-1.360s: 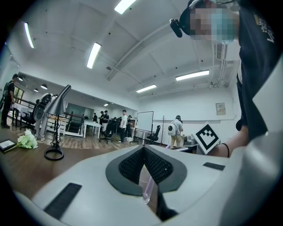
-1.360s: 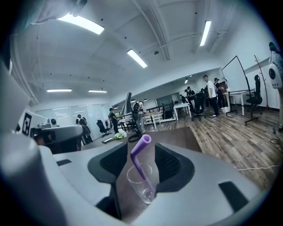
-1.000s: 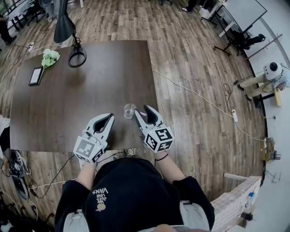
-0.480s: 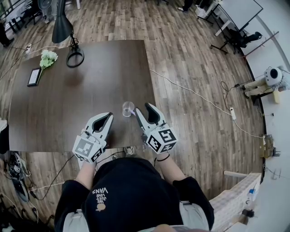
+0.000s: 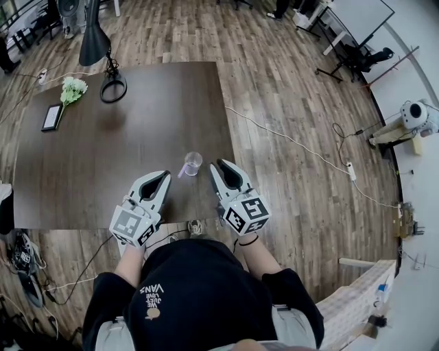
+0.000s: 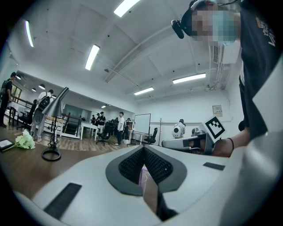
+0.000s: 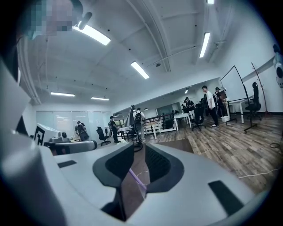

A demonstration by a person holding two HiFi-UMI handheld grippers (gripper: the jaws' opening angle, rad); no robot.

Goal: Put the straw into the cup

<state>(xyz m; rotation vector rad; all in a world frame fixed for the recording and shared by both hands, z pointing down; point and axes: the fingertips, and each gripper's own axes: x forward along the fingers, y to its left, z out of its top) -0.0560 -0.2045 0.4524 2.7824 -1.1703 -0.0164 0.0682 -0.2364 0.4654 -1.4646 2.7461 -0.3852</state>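
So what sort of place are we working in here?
Probably an open office or robotics lab: there's a whiteboard on a stand, an office chair, a white robot by the wall, and ceiling strip lights.

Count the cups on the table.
1: the clear cup stands on the dark table near the edge closest to the person, toward its right end. No other shows; none seems hidden.

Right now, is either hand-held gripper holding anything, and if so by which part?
Nothing is held. The straw leans in the cup, apart from the left hand-held gripper and the right hand-held gripper, whose closing jaws are empty.
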